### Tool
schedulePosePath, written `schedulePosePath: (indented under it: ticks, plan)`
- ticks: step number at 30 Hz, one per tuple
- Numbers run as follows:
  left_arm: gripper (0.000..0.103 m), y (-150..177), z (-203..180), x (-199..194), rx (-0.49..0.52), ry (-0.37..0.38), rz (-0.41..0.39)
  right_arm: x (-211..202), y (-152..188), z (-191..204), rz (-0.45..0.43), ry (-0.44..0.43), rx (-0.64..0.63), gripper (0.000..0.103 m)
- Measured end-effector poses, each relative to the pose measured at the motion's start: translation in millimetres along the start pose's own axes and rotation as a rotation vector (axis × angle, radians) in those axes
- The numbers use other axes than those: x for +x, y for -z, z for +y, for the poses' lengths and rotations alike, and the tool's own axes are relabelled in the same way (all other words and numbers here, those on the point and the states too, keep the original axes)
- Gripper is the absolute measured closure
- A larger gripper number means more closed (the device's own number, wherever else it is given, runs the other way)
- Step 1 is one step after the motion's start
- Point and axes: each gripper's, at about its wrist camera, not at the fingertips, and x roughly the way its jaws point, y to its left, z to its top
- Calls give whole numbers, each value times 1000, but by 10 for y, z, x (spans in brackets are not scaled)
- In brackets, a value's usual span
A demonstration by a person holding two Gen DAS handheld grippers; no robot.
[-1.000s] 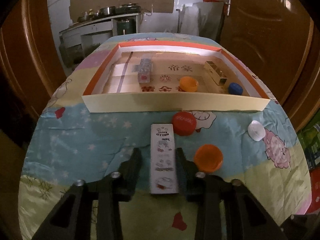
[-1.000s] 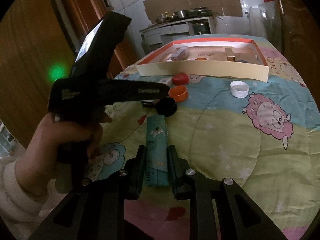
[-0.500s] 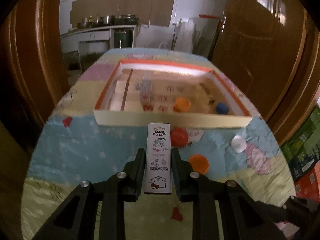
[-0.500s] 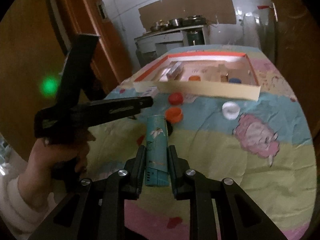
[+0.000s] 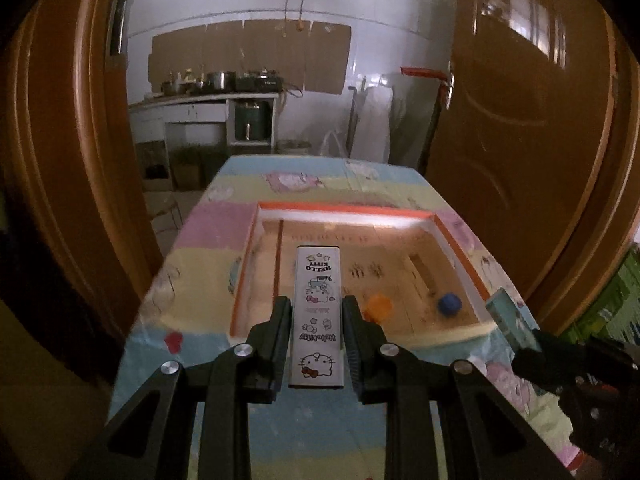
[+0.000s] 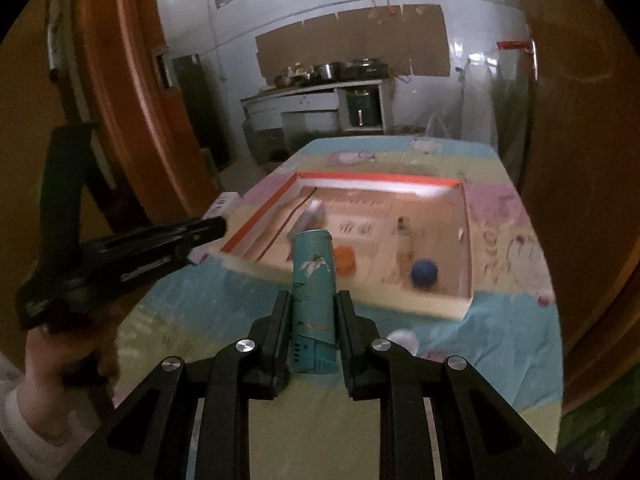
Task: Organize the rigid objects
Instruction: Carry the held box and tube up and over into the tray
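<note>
My left gripper (image 5: 316, 312) is shut on a long white Hello Kitty box (image 5: 318, 312), held in the air and pointing toward the orange-rimmed cardboard tray (image 5: 344, 210). My right gripper (image 6: 312, 308) is shut on a teal box with a bird print (image 6: 314, 280), also raised above the quilt. In the tray lie an orange cap (image 5: 378, 306), a blue cap (image 5: 449, 304), a gold box (image 6: 403, 242) and a small patterned box (image 6: 312, 216). The left gripper's body (image 6: 132, 248) shows at the left of the right wrist view; the teal box (image 5: 508, 316) shows at the right of the left wrist view.
A cartoon quilt (image 6: 200, 320) covers the table. A white cap (image 6: 402, 338) lies on it just before the tray's near wall. Brown wooden doors (image 5: 520, 120) stand close on both sides. A kitchen counter with pots (image 5: 216, 84) is far behind. A hand with a white sleeve (image 6: 48, 392) holds the left gripper.
Both grippers have risen off the quilt with their boxes and tilted up toward the tray. The red, orange and black caps on the quilt have dropped out of sight.
</note>
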Motion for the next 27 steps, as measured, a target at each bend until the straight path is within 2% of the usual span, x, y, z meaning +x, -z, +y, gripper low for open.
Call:
schedulePosePath:
  ticks: [10,16,27]
  plan:
    - [77,-358,142,246,13,-21,-25,363,-494,-124,10,60,-4,81]
    - [77,-401,234,437,7,-26,2,600,-711,-171,21,66,23,81]
    - [77,-413,377,773,-10,-28,43,1022,-913,-267,63,90,39,81]
